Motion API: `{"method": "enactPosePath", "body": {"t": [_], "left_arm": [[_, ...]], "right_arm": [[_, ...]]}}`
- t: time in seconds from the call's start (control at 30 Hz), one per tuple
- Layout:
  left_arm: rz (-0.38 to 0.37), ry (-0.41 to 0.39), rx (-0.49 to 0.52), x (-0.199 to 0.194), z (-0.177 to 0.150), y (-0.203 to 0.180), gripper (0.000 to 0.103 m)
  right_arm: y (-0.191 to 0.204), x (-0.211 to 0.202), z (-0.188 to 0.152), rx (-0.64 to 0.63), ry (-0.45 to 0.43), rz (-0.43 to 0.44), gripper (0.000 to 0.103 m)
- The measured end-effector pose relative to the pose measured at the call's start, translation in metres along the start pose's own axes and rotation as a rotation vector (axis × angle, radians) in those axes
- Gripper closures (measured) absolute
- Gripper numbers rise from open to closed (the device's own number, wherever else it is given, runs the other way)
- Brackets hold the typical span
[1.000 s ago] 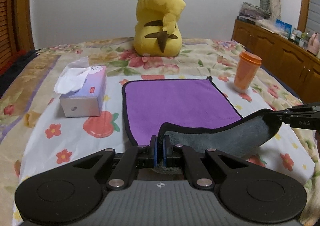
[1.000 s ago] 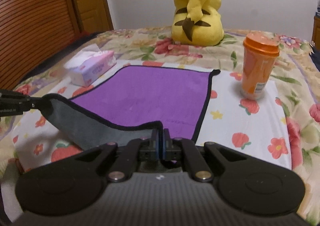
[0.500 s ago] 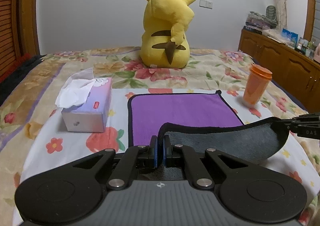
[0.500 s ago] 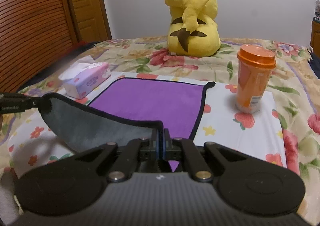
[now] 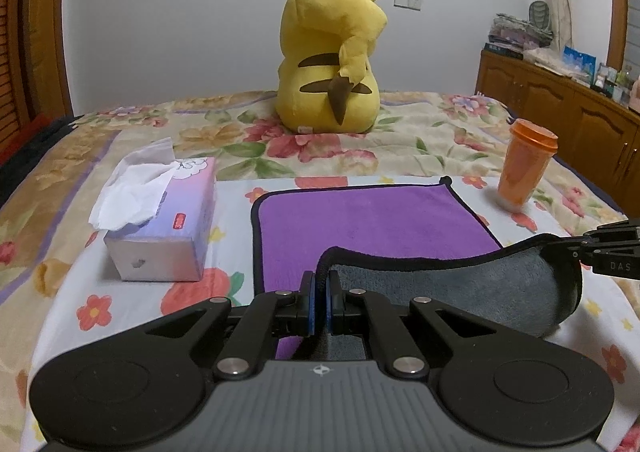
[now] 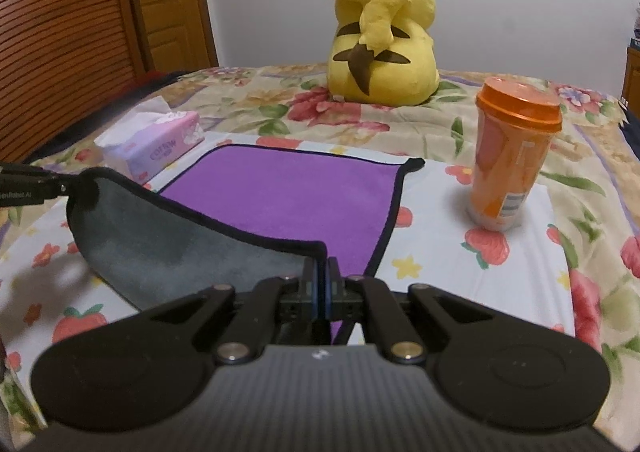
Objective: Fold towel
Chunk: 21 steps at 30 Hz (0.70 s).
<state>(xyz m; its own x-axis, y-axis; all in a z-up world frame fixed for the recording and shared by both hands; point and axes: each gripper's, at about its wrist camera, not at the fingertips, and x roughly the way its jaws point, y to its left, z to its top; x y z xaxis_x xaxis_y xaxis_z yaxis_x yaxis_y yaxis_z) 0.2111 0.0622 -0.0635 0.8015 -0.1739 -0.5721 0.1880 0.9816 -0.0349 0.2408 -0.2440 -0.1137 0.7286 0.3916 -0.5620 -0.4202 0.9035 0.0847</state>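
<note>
Purple on its upper face and grey on the underside, the towel (image 5: 368,220) lies on the flowered bedspread (image 5: 420,132), with its far part flat and its near edge lifted off the bed. The left gripper (image 5: 319,294) has its jaws pressed together on the near left corner, and the right gripper (image 6: 321,280) is clamped in the same way on the near right corner. Between the two corners the black-bound hem hangs in a shallow curve, and the grey side faces toward the cameras.

The lifted edge runs from side to side, so its long axis goes across from one gripper to the other. The flat purple part stretches straight ahead of both pairs of jaws, toward the far hem. I judge that the fold needs both corners to go forward together over the purple face and to meet the two far corners. Neither hand looks nearer to that hem, so they should move at an equal pace, otherwise the fold will be skewed.

To the left of the towel is a tissue box (image 5: 160,228), close to it but not touching. An orange lidded cup (image 6: 512,160) stands on the right, a little apart from the far right corner. Behind all this sits a yellow Pikachu plush (image 5: 330,52), well apart.
</note>
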Motion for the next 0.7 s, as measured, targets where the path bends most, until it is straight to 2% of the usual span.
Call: {"method": "enactPosePath", "body": {"t": [0.5, 0.7], "left_arm": [[0.046, -0.038, 0.005, 0.025, 0.006, 0.008, 0.095], [0.057, -0.045, 0.004, 0.032, 0.009, 0.012, 0.095]], "right_arm": [[-0.009, 0.027, 0.009, -0.019, -0.022, -0.019, 0.099], [-0.008, 0.035, 0.017, -0.069, -0.066, -0.021, 0.099]]}}
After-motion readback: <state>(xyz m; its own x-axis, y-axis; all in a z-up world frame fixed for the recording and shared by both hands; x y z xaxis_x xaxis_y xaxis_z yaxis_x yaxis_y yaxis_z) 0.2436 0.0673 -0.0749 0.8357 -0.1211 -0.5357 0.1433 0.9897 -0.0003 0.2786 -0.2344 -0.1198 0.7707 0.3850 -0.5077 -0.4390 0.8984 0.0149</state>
